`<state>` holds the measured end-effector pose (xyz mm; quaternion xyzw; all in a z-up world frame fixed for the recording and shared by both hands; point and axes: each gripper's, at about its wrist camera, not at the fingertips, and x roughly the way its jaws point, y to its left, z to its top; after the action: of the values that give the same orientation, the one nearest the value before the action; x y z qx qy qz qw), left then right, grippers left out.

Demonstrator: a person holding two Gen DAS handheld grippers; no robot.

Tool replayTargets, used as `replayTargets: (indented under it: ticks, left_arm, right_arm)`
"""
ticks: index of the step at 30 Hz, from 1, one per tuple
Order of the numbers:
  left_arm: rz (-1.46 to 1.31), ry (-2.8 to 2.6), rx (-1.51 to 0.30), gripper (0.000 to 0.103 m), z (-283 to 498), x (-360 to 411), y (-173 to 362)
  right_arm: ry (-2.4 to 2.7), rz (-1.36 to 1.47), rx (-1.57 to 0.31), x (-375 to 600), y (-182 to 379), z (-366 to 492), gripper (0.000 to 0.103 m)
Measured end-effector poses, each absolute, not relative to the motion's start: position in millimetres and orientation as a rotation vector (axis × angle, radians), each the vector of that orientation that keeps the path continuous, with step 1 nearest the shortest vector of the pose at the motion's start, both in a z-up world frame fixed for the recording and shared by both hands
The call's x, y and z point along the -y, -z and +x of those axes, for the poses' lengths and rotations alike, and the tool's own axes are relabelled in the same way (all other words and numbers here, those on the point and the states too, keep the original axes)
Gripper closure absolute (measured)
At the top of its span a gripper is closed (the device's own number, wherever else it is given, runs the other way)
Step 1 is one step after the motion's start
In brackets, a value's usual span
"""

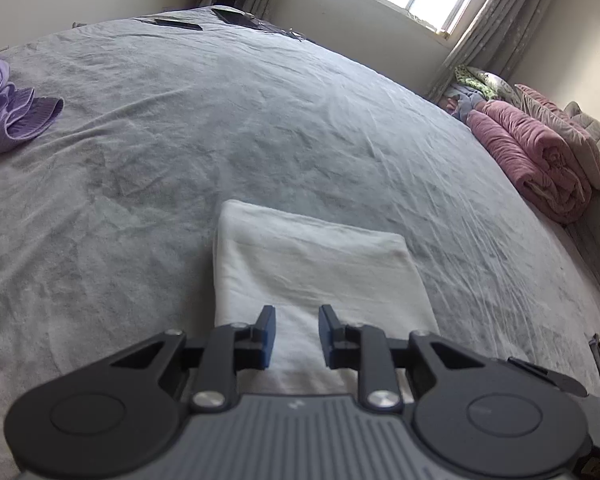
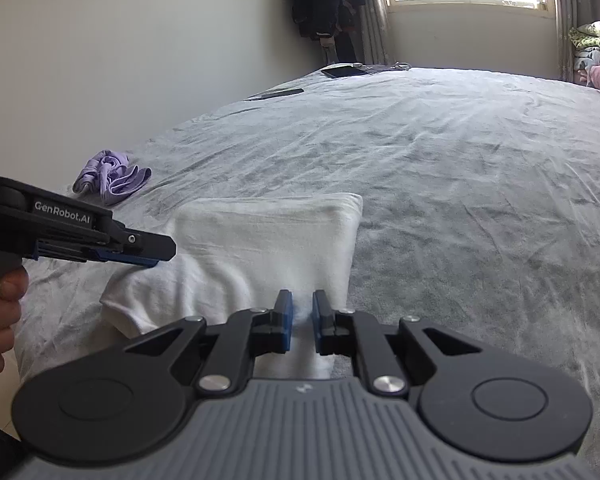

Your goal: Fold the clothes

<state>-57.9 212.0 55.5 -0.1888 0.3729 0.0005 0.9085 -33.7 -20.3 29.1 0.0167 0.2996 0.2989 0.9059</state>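
A folded white garment (image 1: pixel 320 264) lies on the grey bedspread (image 1: pixel 180 128). My left gripper (image 1: pixel 297 334) hovers over the garment's near part. Its blue pads stand apart with flat white cloth showing between them and no pinch visible. In the right wrist view the same garment (image 2: pixel 268 240) lies ahead, and my right gripper (image 2: pixel 302 322) sits at its near right edge. Its pads are almost together, with a strip of white cloth squeezed between them. The left gripper (image 2: pixel 152 258) reaches in from the left over the garment's left edge, held by a hand (image 2: pixel 0 312).
A crumpled purple garment (image 2: pixel 112 174) lies on the bedspread to the left. Rolled pink bedding (image 1: pixel 532 156) and pillows line the right side. Flat dark devices (image 2: pixel 344 71) rest at the far edge near the window. A wall runs along the left.
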Motion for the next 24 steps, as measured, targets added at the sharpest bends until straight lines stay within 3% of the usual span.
replayTargets:
  ticks: [24]
  left_arm:
    - [-0.347,-0.038,-0.820,0.084,-67,-214,-48]
  right_arm:
    - [-0.587,0.009,-0.673,23,-17,-39,0.093]
